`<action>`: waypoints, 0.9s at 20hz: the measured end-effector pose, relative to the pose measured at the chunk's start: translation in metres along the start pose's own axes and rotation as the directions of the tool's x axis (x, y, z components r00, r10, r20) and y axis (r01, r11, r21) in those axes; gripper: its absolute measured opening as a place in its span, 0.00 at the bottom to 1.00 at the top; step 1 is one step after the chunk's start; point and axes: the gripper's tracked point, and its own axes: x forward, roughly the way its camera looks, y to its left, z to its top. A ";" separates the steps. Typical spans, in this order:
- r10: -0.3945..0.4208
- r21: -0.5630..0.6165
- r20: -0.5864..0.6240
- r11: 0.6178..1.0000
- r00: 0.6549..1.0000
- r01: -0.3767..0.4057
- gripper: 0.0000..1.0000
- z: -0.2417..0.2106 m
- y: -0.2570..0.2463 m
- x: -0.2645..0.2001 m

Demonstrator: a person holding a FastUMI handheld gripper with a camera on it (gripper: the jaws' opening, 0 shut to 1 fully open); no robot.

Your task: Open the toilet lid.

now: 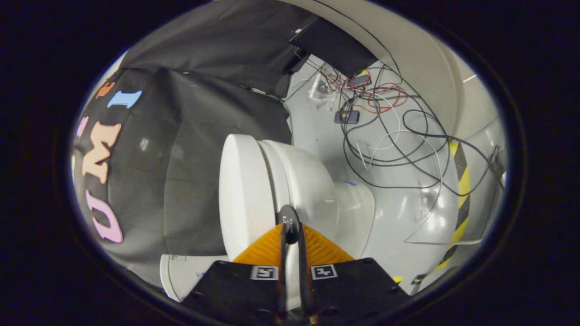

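The gripper (pixel 290 226) seen w/ its two orange-ribbed fingers (pixel 267 249) drawn together, black tips meeting at a point and only a thin slit left betw. them lower down, nothing held. The view was rolled to one side, so the white toilet (pixel 299 181) lay sideways just ahead of the fingertips. The toilet lid (pixel 242 194), a flat white oval, faced the booth's black cloth wall (pixel 190 149) and sat closed against the seat and bowl rim; the fingertips overlapped the seam where lid met bowl, tho whether they touched it could not be told. Beyond the bowl the toilet narrowed to its pedestal (pixel 355 213), which stood on a pale grey glossy floor (pixel 408 208). A tangle of black, white and red cables (pixel 389 122) was spread over that floor well past the toilet, w/ a small dark device (pixel 347 117) among them and a flat black panel (pixel 335 45) nearby. A yellow-and-black hazard tape strip (pixel 462 190) ran along the floor's far side. Two black plates w/ square fiducial markers (pixel 323 271) sat at the base of the fingers, and a white rounded object (pixel 181 276) showed next to them, approx. under the lid
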 end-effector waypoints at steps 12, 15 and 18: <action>0.096 -0.266 0.021 0.960 0.995 -0.087 0.03 0.001 0.063 -0.029; 0.149 -0.342 0.031 0.931 0.988 -0.129 0.03 -0.006 0.095 -0.050; 0.205 -0.461 0.024 0.871 0.978 -0.171 0.02 -0.016 0.131 -0.074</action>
